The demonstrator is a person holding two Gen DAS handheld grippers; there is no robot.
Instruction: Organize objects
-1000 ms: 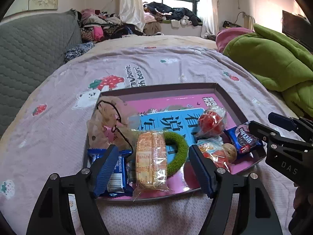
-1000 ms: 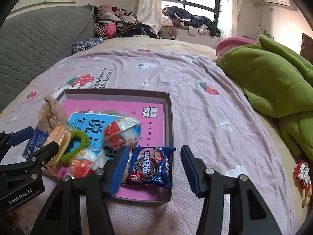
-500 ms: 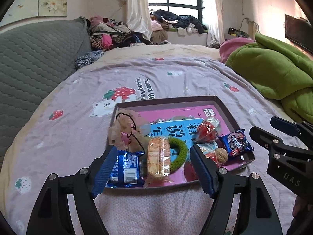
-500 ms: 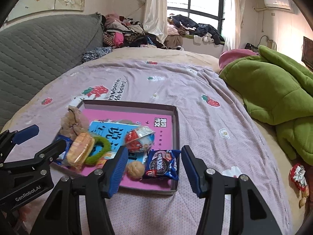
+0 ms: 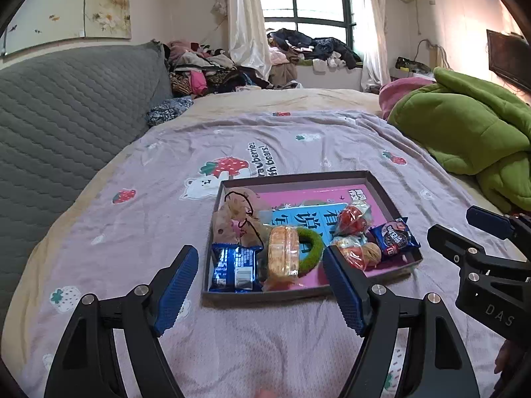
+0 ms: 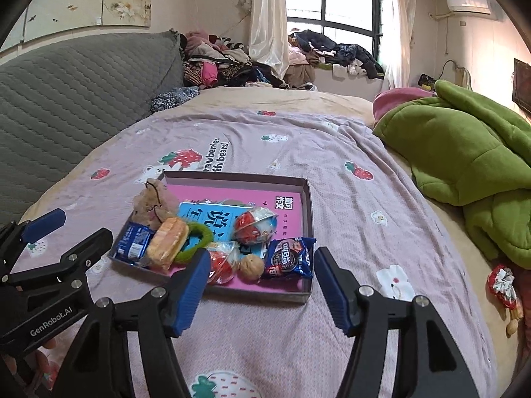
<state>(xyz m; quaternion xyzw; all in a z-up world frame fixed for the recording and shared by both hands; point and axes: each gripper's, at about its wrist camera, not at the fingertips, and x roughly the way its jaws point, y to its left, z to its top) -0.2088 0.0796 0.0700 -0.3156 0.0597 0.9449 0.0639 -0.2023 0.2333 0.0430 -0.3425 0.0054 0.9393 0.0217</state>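
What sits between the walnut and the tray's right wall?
The dark-blue cookie packet lies between the walnut and the tray wall, clearest in the right wrist view.

Strawberry-print bed sheet (image 5: 298, 152) under a shallow tray (image 5: 381, 189), green quilt (image 5: 464, 132) alongside.

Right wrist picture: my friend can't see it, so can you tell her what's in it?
A shallow tray of snacks sits on a purple strawberry bedsheet, with a cookie packet, a walnut and a green ring inside. The right tongs hang open and empty just before it, and a green quilt lies to the right.
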